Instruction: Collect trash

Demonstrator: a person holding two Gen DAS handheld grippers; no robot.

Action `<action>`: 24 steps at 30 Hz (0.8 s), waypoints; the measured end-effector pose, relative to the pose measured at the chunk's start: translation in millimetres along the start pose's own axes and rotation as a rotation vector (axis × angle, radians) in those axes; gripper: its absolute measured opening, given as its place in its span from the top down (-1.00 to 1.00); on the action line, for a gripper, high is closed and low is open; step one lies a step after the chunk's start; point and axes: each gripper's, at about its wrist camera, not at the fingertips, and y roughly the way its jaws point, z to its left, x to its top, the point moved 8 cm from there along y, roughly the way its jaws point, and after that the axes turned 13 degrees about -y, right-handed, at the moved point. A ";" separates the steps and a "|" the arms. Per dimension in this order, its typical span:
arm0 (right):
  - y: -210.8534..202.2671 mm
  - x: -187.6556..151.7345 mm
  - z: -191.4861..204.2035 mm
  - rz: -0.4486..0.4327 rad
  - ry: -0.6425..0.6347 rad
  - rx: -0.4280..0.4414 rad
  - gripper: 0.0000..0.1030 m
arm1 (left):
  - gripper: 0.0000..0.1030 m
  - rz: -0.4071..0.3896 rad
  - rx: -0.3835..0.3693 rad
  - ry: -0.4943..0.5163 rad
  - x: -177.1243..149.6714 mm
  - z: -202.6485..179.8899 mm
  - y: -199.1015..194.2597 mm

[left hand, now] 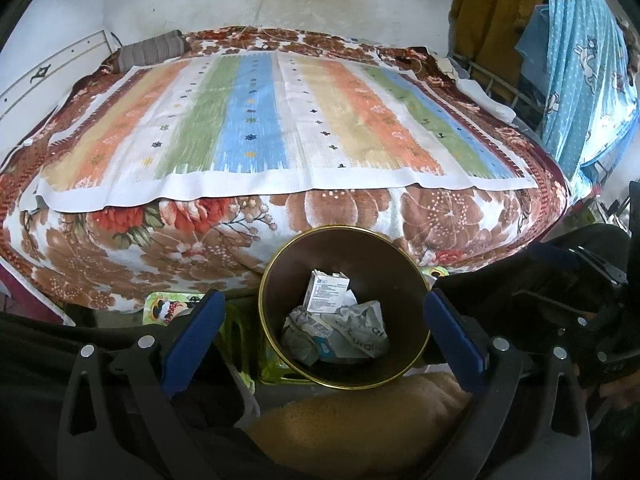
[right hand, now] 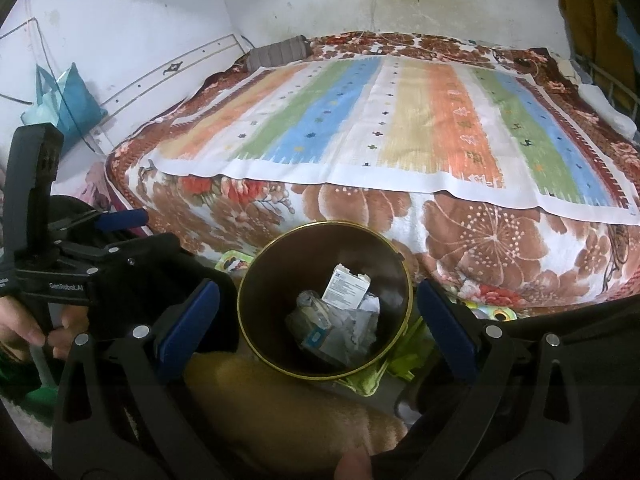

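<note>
Both our grippers, left and right, hang wide open, empty, over the bin; we scan the bed beyond the bin before finishing.

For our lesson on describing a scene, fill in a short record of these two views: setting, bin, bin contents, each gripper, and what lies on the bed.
setting: bed against a white wall
bin: round dark bin with gold rim, on the floor in front of the bed
bin contents: small white box, crumpled paper
left gripper: open, empty, above the bin
right gripper: open, empty, above the bin
bed top: striped cloth over a floral blanket; no loose trash visible on it
</note>
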 end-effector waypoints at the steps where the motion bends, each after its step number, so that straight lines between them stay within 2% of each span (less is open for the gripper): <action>1: 0.6 -0.2 0.1 0.000 0.001 0.001 -0.83 | -0.89 0.002 0.002 0.001 -0.2 0.4 0.4; 24: 2.1 -0.8 -0.3 0.006 0.007 0.011 -0.83 | -0.89 -0.002 0.010 -0.005 -2.8 1.5 2.8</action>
